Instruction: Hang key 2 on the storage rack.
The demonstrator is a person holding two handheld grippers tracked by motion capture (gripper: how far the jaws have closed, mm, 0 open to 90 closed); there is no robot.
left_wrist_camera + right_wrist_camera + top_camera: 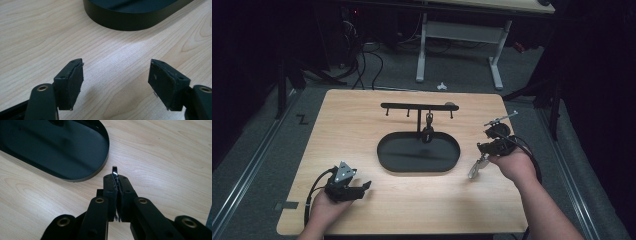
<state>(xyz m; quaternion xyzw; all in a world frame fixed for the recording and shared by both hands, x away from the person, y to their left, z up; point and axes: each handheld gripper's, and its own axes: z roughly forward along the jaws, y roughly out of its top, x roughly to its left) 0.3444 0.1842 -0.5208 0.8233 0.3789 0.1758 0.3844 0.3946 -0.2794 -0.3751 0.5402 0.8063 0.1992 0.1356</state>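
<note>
Right claw (117, 192) is clamped on a thin metal piece (477, 167), held just right of black tray (387, 150), probably to hang it on rack (419, 106), while left claw (116, 82) idles apart

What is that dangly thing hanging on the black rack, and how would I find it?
Look at the black oval metal tray in the middle of the light wooden table. A black T-shaped rack rises from its far edge. One small dark object dangles just right of the post; the other hooks are bare.
</note>
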